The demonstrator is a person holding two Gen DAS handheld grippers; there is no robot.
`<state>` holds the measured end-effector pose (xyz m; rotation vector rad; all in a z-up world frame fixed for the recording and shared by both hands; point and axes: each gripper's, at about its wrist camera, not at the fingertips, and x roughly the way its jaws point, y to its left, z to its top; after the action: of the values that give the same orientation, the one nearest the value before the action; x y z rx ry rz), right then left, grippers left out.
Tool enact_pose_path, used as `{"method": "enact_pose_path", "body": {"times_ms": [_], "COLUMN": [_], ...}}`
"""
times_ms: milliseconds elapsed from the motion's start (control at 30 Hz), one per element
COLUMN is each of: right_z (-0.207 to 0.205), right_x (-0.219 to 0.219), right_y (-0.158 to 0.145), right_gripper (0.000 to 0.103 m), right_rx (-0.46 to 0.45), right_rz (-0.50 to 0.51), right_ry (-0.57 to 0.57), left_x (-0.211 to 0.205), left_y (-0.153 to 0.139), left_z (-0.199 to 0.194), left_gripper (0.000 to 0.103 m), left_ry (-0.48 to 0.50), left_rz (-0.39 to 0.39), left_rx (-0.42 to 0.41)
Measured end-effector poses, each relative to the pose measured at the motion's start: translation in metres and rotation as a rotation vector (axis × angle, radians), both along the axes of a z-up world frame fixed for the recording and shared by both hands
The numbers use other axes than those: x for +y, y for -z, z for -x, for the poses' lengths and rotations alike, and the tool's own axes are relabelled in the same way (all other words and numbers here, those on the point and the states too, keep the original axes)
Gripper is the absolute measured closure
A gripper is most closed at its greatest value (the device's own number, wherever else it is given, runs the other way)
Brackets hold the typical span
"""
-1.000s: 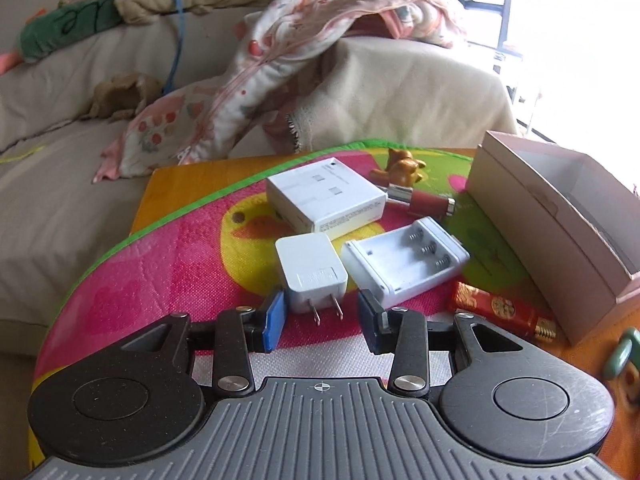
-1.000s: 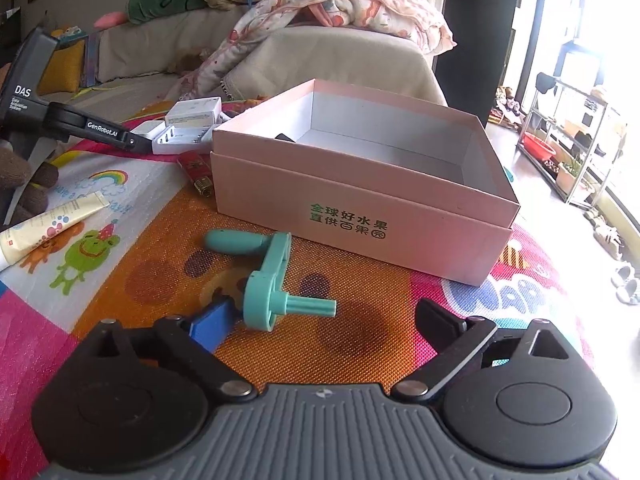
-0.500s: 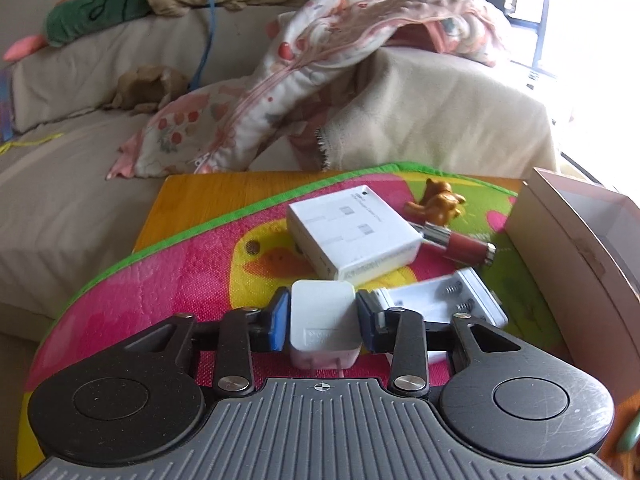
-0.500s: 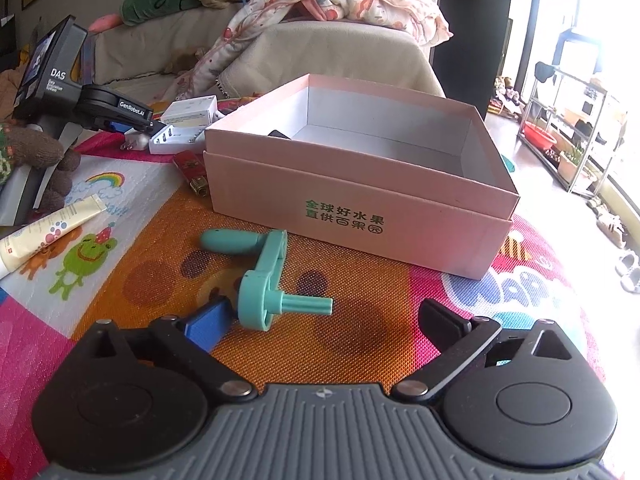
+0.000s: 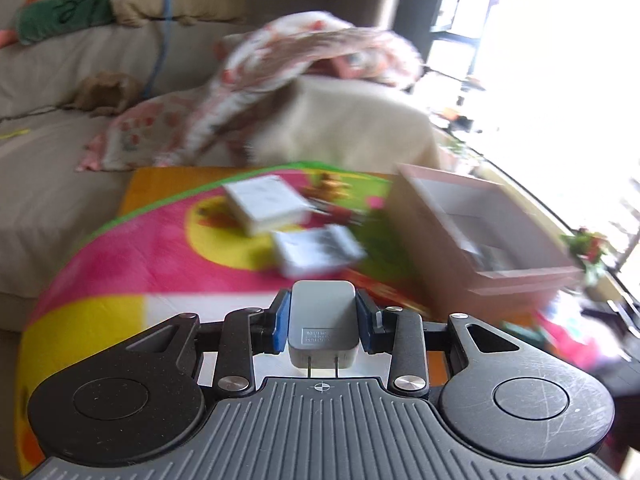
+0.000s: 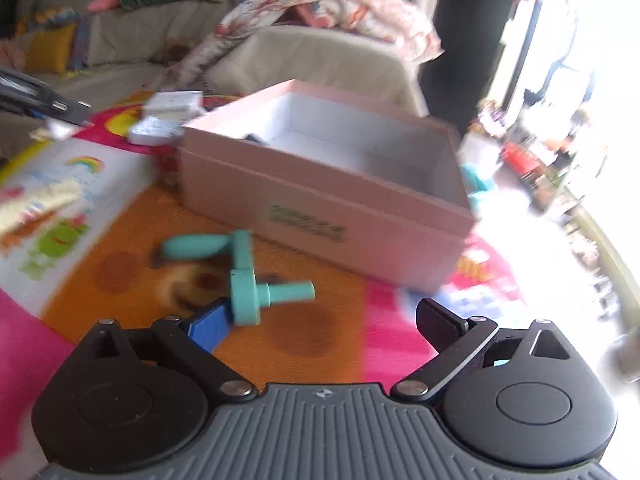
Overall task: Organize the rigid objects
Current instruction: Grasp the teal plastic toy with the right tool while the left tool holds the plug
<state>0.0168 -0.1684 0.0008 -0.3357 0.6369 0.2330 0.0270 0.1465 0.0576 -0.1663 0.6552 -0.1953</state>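
Note:
My left gripper point(image 5: 322, 322) is shut on a white plug adapter point(image 5: 322, 320), prongs toward the camera, held above the colourful mat. The open pink box point(image 5: 488, 240) stands ahead to the right, with something dark inside. A white flat box point(image 5: 266, 204) and a white battery holder point(image 5: 318, 250) lie on the mat ahead. My right gripper point(image 6: 320, 320) is open and empty, low over the mat. A teal crank handle point(image 6: 240, 272) lies just ahead of its left finger. The pink box point(image 6: 320, 200) sits beyond it.
A small orange figurine point(image 5: 330, 182) and a red item lie behind the white box. A cream tube point(image 6: 36, 204) lies at the left. A sofa with a flowered blanket point(image 5: 288, 72) backs the mat. A teal object point(image 6: 476, 184) lies right of the box.
My left gripper has closed on the plug adapter, lifted it off the mat and swung right toward the pink box. My right gripper has shifted a little; both views are blurred by motion.

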Motion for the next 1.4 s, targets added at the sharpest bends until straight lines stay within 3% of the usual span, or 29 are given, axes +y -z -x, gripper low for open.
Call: {"method": "enact_pose_path", "body": {"times_ms": [100,167,267,367,633,767,867,967,1033,1133,1267,1400], "right_z": [0.001,0.001,-0.001,-0.007,-0.041,-0.036,-0.026,-0.010,0.001,0.017,0.026,0.011], "right_x": [-0.007,-0.015,-0.020,-0.005,0.045,0.039,0.028,0.012,0.003,-0.010,-0.020,-0.024], "right_y": [0.000,-0.005,-0.014,-0.015,0.001,-0.002,-0.012,-0.025,-0.031,-0.033,-0.025,-0.013], "right_gripper": [0.005,0.005,0.005,0.005,0.005,0.030,0.039,0.069,0.077,0.077,0.066,0.063], "right_rx": [-0.085,-0.053,0.063,0.124,0.160,0.154,0.154,0.140,0.153,0.132,0.118,0.102], "right_rz": [0.119,0.038,-0.164,-0.267,-0.189,-0.213,-0.205,-0.198,-0.181,-0.143,-0.148,-0.111], "right_ry": [0.092,0.101,0.062,0.060,0.122,0.071,0.011,-0.042,-0.080,-0.095,-0.066,0.046], "left_x": [-0.023,-0.039,-0.066,-0.082,-0.089,-0.094,-0.096,-0.098,-0.102,-0.107,-0.111,-0.111], "left_y": [0.004,0.011,0.025,0.041,0.048,0.048,0.046,0.045,0.046,0.046,0.046,0.046], "left_z": [0.020,0.028,0.039,0.046,0.057,0.061,0.062,0.067,0.074,0.079,0.078,0.079], "left_gripper": [0.066,0.066,0.066,0.066,0.065,0.065,0.065,0.066,0.066,0.066,0.066,0.065], "left_ry": [0.050,0.076,0.107,0.120,0.113,0.135,0.152,0.192,0.221,0.232,0.226,0.215], "left_rz": [0.017,0.026,-0.031,-0.075,-0.126,-0.178,-0.199,-0.200,-0.203,-0.204,-0.179,-0.167], "left_rx": [0.012,0.036,0.054,0.082,0.066,0.056,0.067,0.071,0.062,0.059,0.069,0.072]}}
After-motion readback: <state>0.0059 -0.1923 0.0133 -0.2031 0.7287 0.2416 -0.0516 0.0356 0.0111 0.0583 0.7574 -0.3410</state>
